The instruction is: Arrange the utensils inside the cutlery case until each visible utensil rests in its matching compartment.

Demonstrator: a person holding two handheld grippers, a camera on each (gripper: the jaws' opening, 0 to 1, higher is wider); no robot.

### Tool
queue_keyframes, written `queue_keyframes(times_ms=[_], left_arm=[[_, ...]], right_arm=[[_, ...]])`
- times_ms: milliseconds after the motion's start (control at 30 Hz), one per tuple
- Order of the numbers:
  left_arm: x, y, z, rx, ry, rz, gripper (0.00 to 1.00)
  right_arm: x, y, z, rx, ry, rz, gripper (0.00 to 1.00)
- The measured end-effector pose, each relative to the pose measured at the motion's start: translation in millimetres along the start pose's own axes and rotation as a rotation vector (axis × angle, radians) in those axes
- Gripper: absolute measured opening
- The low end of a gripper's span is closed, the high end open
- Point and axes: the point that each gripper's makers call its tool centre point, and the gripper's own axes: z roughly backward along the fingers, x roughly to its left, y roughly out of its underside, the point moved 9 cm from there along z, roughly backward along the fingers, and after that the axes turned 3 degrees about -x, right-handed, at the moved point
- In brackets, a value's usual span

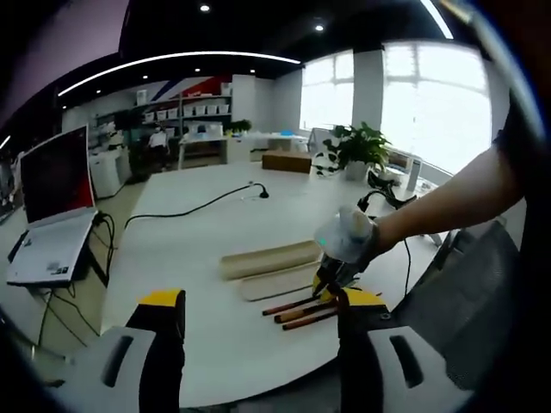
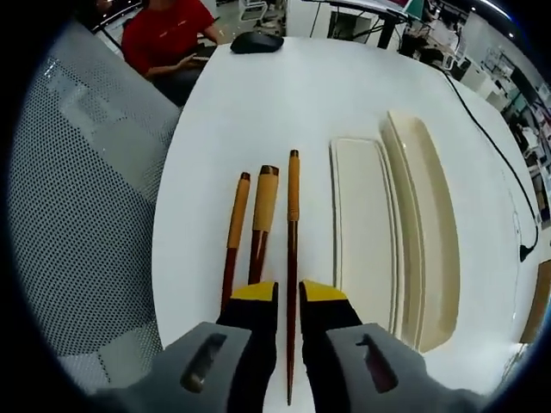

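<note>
right gripper [image 2: 288,297] low over white table [image 2: 284,95], jaws narrowly apart astride a slim wooden utensil [image 2: 293,258], grip not confirmed | its long axis runs along the jaws | two wooden utensils [image 2: 250,224] just left | cream case [image 2: 363,232] and lid [image 2: 426,232], smooth, oblong, right | left gripper [image 1: 258,314] wide open, empty, farther off

Tongs [image 2: 289,297] straddle one utensil [image 2: 293,258] — case [image 2: 362,232] alongside.

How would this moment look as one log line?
right gripper: fingers astride one utensil | left gripper: open, idle | two utensils beside | case: empty
</note>
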Motion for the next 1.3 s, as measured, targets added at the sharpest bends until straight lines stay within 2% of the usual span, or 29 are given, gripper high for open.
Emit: queue_keyframes(times_ms=[67,100,167,233,367,633,767,867,1033,1300], left_arm=[[0.2,-0.4,0.3,-0.003,-0.002,-0.001,0.72],[0.2,-0.6,0.5,-0.008,-0.001,0.001,0.73],[-0.1,-0.9,0.4,-0.012,0.003,0.005,0.73],[-0.4,-0.3,0.2,-0.004,0.004,-0.005,0.73],[-0.5,-0.3,0.1,-0.004,0.004,-0.007,0.72],[-1.0,0.7,-0.3,0.009,0.008,-0.019,0.72],[0.3,-1.0,2.2,0.002,-0.013,-0.052,0.63],[-0.6,-1.4,1.6,-0.008,0.001,-0.024,0.65],[-1.1,0.3,0.8,0.016,0.002,-0.043,0.64],[-0.6,-0.5,1.0,0.011,0.001,-0.040,0.64]], right_arm=[[0.7,-0.9,-0.6,0.006,0.001,0.018,0.03],[0.8,-2.0,-1.5,0.013,0.012,0.054,0.01],[3.5,-3.8,-3.2,0.041,0.023,0.029,0.01],[4.0,-6.4,-4.1,0.072,0.025,0.070,0.01],[3.3,-10.5,-5.4,0.109,0.021,0.084,0.01],[-2.8,-17.1,-7.0,0.175,-0.016,0.036,0.01],[-2.6,-19.3,-7.5,0.201,-0.027,0.046,0.01],[-2.6,-21.2,-7.7,0.220,-0.030,0.049,0.01],[-3.3,-22.9,-8.2,0.243,-0.034,0.039,0.02],[-1.1,-24.0,-7.8,0.265,-0.030,0.052,0.00]])
